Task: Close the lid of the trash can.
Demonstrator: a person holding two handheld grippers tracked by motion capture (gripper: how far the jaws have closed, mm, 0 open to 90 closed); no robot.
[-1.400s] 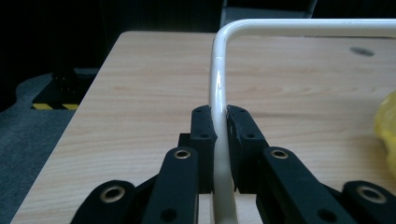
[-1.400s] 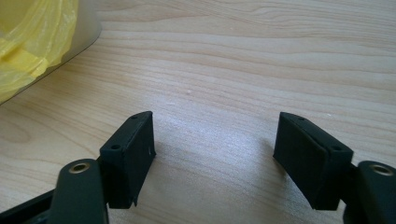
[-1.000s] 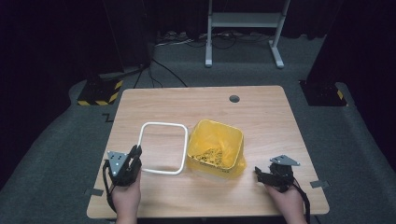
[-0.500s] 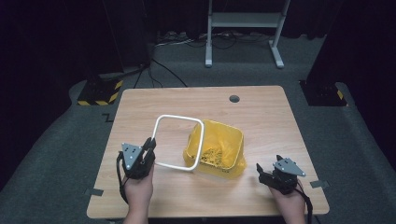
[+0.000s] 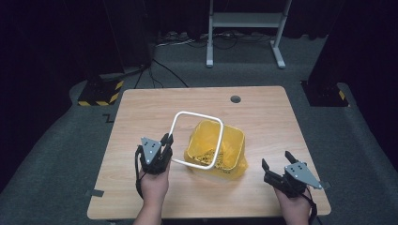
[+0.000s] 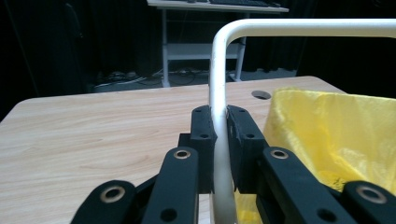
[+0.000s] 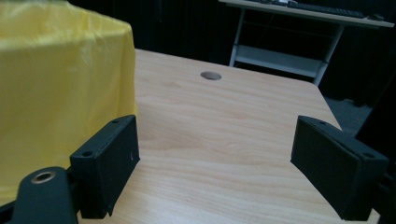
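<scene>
The counter [image 5: 141,197] is the biggest thing here, a pale wood top with a round cable hole, and everything that matters sits toward the person's side of it.

Next down is the yellow bin [image 5: 230,154], a small square tub lined with a thin yellow bag [image 7: 60,84] whose plastic drapes over the outside walls. It sits just beyond and to the inner side of the left gripper's fingers, and off to the side of the right gripper's fingers without touching them. There's some loose yellowish stuff in the bottom, too small to name. The liner looks flimsy and slick, so pinching it would probably just bunch plastic rather than move the tub. The whole thing seems light and likely to scoot if nudged.

Then the white frame [image 5: 197,138], a rounded-square hoop of thin tube. It's tilted, one side up over the bin's mouth, the other low by the left hand. It looks stiff, smooth and light, probably a bit slippery, so a grip on a straight run between corners is the sensible spot.

That's where the left gripper [image 6: 218,123] has it: fingers [image 6: 203,135] clamped tight on the tube from both sides, the bar running straight up between them.

The right gripper [image 7: 215,154] hangs over bare counter with its fingers [image 7: 109,163] spread wide, nothing between them.
</scene>
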